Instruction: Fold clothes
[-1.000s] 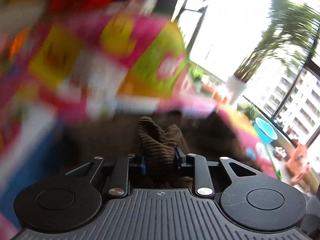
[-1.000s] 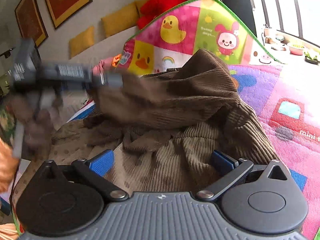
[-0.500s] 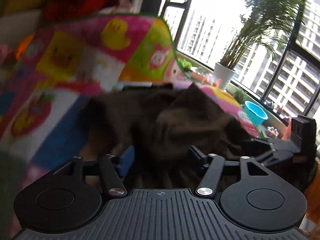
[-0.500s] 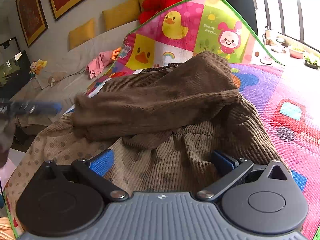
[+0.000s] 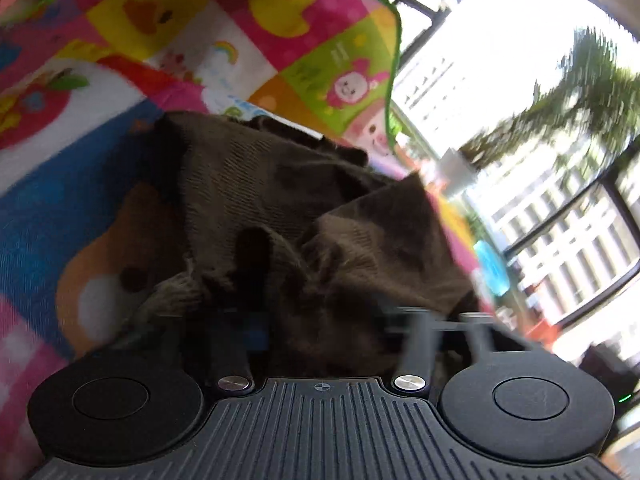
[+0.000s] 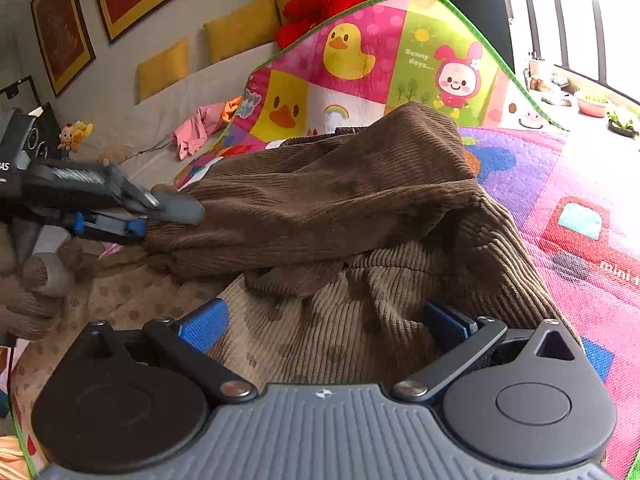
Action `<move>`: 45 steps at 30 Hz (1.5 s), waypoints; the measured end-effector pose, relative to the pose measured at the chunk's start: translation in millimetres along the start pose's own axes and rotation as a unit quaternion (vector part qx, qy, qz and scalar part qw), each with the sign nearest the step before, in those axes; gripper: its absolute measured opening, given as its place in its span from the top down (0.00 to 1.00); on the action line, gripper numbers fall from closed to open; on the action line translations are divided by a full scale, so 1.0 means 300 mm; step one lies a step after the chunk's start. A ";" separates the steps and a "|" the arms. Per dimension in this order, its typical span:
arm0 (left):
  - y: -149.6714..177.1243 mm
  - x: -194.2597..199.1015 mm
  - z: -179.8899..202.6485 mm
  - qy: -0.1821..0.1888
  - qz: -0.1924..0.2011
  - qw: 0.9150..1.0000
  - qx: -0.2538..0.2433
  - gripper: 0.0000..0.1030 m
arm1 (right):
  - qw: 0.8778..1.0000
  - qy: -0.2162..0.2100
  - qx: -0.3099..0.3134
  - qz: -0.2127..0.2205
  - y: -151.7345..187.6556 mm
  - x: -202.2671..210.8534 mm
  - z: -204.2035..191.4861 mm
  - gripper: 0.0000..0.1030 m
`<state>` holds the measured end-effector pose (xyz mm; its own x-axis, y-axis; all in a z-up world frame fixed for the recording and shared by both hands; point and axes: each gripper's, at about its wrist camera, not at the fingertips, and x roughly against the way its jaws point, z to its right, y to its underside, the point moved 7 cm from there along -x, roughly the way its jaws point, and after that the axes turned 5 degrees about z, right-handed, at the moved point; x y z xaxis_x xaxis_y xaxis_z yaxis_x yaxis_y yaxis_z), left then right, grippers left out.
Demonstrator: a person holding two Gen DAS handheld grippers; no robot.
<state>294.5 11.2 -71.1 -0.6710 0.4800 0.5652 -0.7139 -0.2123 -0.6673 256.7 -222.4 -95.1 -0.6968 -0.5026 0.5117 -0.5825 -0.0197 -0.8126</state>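
A brown corduroy garment lies crumpled on a colourful play mat; its paler dotted lining faces up near me. My right gripper is open and empty, its blue pads either side of the lining. My left gripper is blurred, with the garment between its fingers. In the right wrist view the left gripper sits at the garment's left end, at a dark folded part, touching the cloth.
The mat's far end is propped up against a sofa with yellow cushions and a red plush toy. Pink clothes lie on the sofa. Windows and potted plants are on the right.
My left gripper let go of the cloth, swung away, then came back to the garment's left end. The dark upper part now lies folded across. My right gripper has stayed still and open.
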 end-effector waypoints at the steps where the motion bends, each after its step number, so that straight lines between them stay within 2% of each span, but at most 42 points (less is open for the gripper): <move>1: -0.019 0.007 0.044 0.000 0.013 0.999 -0.046 0.71 | 1.000 -0.001 -0.001 0.000 0.000 -0.001 0.000 0.00; 3: -0.088 0.051 0.141 -0.014 0.065 0.987 -0.144 0.80 | 1.000 -0.001 -0.001 -0.001 0.000 -0.002 -0.001 0.00; 4: -0.126 0.077 0.191 -0.024 0.093 0.977 -0.191 0.83 | 1.000 0.001 0.001 -0.002 0.000 -0.003 -0.004 0.00; 5: -0.146 0.082 0.199 -0.033 0.104 0.971 -0.210 0.84 | 1.000 0.003 0.004 -0.003 0.001 -0.003 -0.006 0.00; 13: -0.203 0.006 0.020 -0.109 0.111 0.967 -0.201 0.83 | 0.999 0.016 0.031 -0.017 0.006 -0.011 -0.024 0.00; 16: -0.126 -0.065 -0.115 -0.146 0.056 0.971 -0.181 0.69 | 0.998 0.026 0.054 -0.032 0.010 -0.022 -0.036 0.00; 17: -0.117 -0.056 -0.136 -0.145 0.051 0.974 -0.169 0.61 | 0.996 0.031 0.069 -0.038 0.013 -0.026 -0.046 0.00; 19: -0.122 -0.018 -0.151 -0.131 0.057 0.979 -0.147 0.55 | 0.993 0.035 0.101 -0.057 0.018 -0.030 -0.066 0.00; 20: -0.132 0.008 -0.147 -0.124 0.064 0.980 -0.140 0.48 | 0.993 0.025 0.102 -0.063 0.009 -0.019 -0.068 0.00; 21: -0.151 0.043 -0.134 -0.114 0.076 0.981 -0.136 0.40 | 0.994 0.007 0.095 -0.057 -0.015 0.002 -0.070 0.00; 23: -0.198 0.109 -0.076 -0.084 0.097 0.984 -0.126 0.33 | 0.996 -0.013 0.091 -0.023 -0.089 0.056 -0.069 0.00; 26: -0.239 0.130 -0.012 -0.024 0.111 0.988 -0.106 0.29 | 0.993 0.022 0.104 0.051 -0.242 0.098 -0.036 0.00; 27: -0.238 0.113 -0.001 -0.005 0.103 0.990 -0.092 0.29 | 0.991 0.041 0.106 0.072 -0.291 0.094 -0.019 0.00; 30: -0.211 0.013 0.003 0.029 0.057 0.997 -0.039 0.29 | 0.984 0.095 0.124 0.080 -0.383 -0.027 0.038 0.00; 32: -0.182 -0.074 -0.028 0.013 0.027 0.999 -0.018 0.29 | 0.978 0.133 0.146 0.070 -0.417 -0.132 0.078 0.00; 34: -0.155 -0.145 -0.075 -0.015 0.002 1.000 -0.003 0.32 | 0.968 0.181 0.168 0.042 -0.417 -0.244 0.136 0.00; 36: -0.145 -0.175 -0.101 -0.019 -0.005 1.000 0.003 0.34 | 0.959 0.221 0.179 0.000 -0.389 -0.342 0.205 0.01; 37: -0.148 -0.176 -0.102 -0.017 -0.006 1.000 0.002 0.34 | 0.960 0.224 0.169 -0.014 -0.378 -0.377 0.226 0.01; 39: -0.146 -0.172 -0.099 -0.018 -0.008 1.000 -0.003 0.34 | 0.966 0.215 0.147 -0.012 -0.378 -0.370 0.240 0.01; 42: -0.136 -0.171 -0.098 -0.017 -0.007 1.000 -0.013 0.31 | 0.970 0.201 0.137 0.011 -0.403 -0.289 0.208 0.01; 45: -0.132 -0.169 -0.095 -0.012 -0.004 1.000 -0.016 0.27 | 0.981 0.142 0.131 0.014 -0.400 -0.190 0.149 0.01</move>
<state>362.6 19.4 -87.2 -0.6703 0.4608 0.5817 -0.7125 -0.1805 -0.6780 385.0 -230.0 -39.3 -0.8213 -0.2466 0.5144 -0.4595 -0.2486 -0.8527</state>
